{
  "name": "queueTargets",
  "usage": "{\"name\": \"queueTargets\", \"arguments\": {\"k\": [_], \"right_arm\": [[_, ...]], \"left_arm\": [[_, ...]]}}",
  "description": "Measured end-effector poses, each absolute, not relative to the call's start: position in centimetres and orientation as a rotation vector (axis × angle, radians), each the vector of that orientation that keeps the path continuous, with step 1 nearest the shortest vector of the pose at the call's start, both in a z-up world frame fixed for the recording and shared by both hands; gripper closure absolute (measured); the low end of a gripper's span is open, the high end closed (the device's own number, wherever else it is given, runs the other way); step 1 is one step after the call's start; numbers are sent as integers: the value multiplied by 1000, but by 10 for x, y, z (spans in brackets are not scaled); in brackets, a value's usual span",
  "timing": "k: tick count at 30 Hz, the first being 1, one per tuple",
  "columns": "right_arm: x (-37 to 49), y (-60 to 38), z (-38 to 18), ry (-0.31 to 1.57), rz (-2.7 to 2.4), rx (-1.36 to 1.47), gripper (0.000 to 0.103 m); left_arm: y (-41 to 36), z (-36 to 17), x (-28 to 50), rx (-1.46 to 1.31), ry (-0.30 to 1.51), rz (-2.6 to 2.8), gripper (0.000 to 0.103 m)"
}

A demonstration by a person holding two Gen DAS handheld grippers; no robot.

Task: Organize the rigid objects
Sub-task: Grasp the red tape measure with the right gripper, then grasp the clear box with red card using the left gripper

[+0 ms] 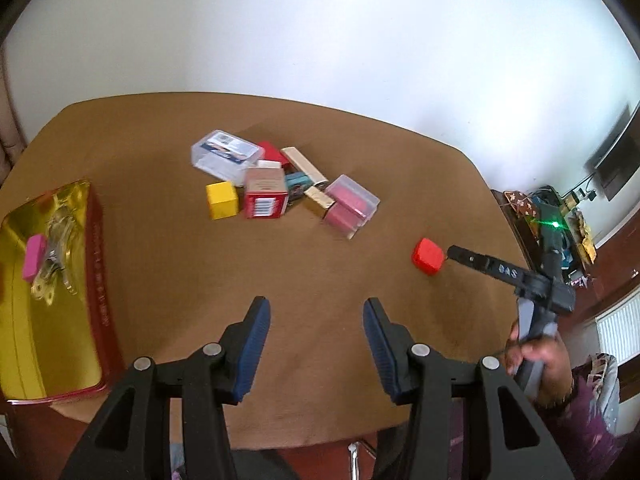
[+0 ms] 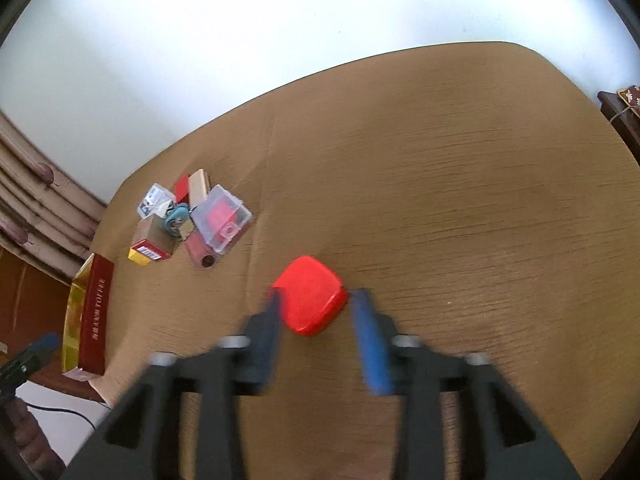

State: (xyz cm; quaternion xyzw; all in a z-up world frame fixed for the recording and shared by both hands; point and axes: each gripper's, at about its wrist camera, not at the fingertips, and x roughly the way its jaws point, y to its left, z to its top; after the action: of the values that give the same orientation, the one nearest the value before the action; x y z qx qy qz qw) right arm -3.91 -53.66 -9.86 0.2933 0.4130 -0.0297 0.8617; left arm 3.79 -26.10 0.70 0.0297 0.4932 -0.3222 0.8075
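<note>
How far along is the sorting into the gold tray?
Barely started. Done: one pink block lies in the gold tray. In hand: the right claw straddles the red cube, seemingly not yet clamped. The left claw is open and empty. Left: the pile mid-table, including a yellow cube.

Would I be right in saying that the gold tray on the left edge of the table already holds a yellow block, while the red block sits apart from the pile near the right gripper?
Not quite: the gold tray holds a pink block, as the left wrist view shows. The yellow block is still in the pile on the table. The rest stands: the red block sits apart, near the right gripper.
</note>
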Motion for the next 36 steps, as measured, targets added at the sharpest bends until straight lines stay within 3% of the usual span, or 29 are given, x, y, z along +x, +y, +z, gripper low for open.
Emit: {"name": "queueTargets", "arguments": {"k": [1, 7, 9, 10, 11, 18, 23, 36], "right_arm": [[-32, -526, -94, 859, -72, 572, 20], [15, -489, -104, 934, -1, 217, 20], [19, -492, -113, 968, 85, 176, 24], [20, -493, -117, 984, 103, 153, 49], [19, -493, -118, 977, 116, 101, 54], [-9, -502, -119, 908, 125, 53, 55], [-27, -529, -125, 816, 81, 179, 55], [-31, -539, -128, 791, 136, 280, 54]], "left_arm": [[-267, 5, 40, 58, 1067, -691, 54], [-290, -20, 58, 24, 1148, -672, 54], [-293, -27, 65, 18, 1179, -660, 54], [-293, -31, 69, 8, 1194, -656, 54], [-293, -32, 71, 0, 1199, -653, 54], [-329, -43, 108, -86, 1236, -640, 54], [-357, -56, 130, -168, 1331, -637, 54], [-424, -52, 160, -249, 1409, -650, 54]]}}
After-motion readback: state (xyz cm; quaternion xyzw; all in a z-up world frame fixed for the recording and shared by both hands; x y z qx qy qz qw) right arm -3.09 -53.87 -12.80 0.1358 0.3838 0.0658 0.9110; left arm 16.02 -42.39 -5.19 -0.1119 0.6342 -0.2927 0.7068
